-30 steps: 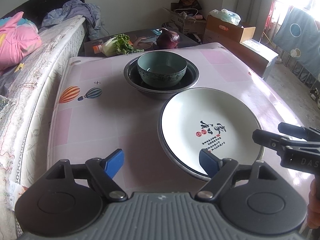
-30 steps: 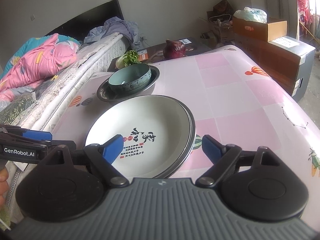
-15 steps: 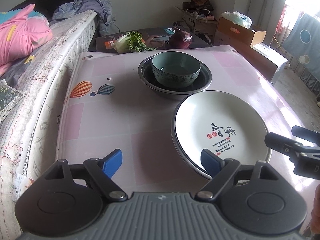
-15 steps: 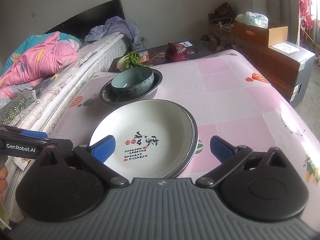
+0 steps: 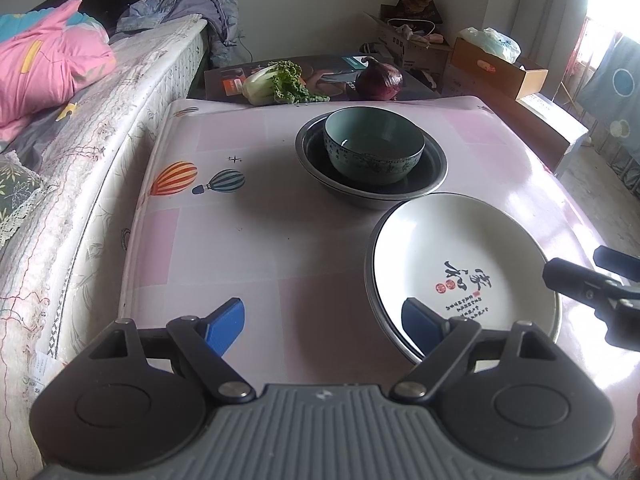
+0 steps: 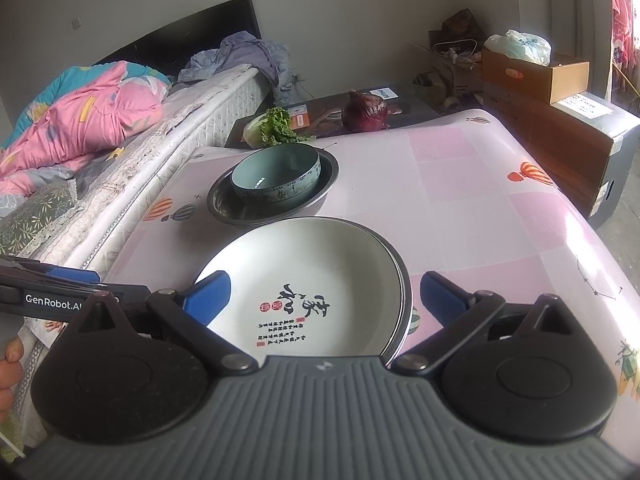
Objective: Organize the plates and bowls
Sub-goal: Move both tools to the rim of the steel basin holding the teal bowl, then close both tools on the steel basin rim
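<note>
1. My left gripper [image 5: 322, 316] and right gripper [image 6: 323, 295] both hang spread wide, grasping nothing.
2. Nearest me, the white ceramic plate with black calligraphy [image 6: 304, 280] sits nested in a shallow metal plate [image 6: 406, 304] on the pink patterned table [image 6: 460, 184].
3. Just behind, the teal ceramic bowl [image 5: 374, 148] rests inside a wide steel basin [image 5: 434, 168].
4. Beyond the table lie a leafy cabbage [image 5: 280, 84] and a red onion [image 5: 379, 79].
</note>
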The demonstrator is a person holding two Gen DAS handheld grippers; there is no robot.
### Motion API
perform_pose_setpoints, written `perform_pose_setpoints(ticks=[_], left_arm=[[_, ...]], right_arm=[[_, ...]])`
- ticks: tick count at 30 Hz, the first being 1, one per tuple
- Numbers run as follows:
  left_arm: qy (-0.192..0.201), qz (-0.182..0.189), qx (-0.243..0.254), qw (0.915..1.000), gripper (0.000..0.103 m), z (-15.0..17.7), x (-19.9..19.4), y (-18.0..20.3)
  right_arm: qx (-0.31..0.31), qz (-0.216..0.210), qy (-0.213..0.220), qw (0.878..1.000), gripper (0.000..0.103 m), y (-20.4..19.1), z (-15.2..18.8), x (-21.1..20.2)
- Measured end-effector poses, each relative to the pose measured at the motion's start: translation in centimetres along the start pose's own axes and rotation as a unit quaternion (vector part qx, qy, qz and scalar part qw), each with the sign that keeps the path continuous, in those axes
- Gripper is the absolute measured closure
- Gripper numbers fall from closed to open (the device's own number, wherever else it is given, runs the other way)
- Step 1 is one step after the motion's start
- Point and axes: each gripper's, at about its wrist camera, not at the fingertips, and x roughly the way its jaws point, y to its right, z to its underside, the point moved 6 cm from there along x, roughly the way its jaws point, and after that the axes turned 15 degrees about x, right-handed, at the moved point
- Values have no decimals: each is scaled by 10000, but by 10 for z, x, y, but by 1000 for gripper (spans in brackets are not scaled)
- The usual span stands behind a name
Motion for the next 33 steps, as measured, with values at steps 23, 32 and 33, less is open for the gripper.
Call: perform_pose_setpoints(ticks=[23,32,33], left_arm=[[564,-60,-453,9974,16,-39,32,-56],[867,354,-786,9925,31,-70,55,-79],[877,408,-804,9921,32,-74,59,-80]], right_arm=[[181,-96,-226,9995,1,3,-62,53],[343,-230,-521,9978,5,2,-107,99],[371,-263,-572,9973,7,2,-112,108]])
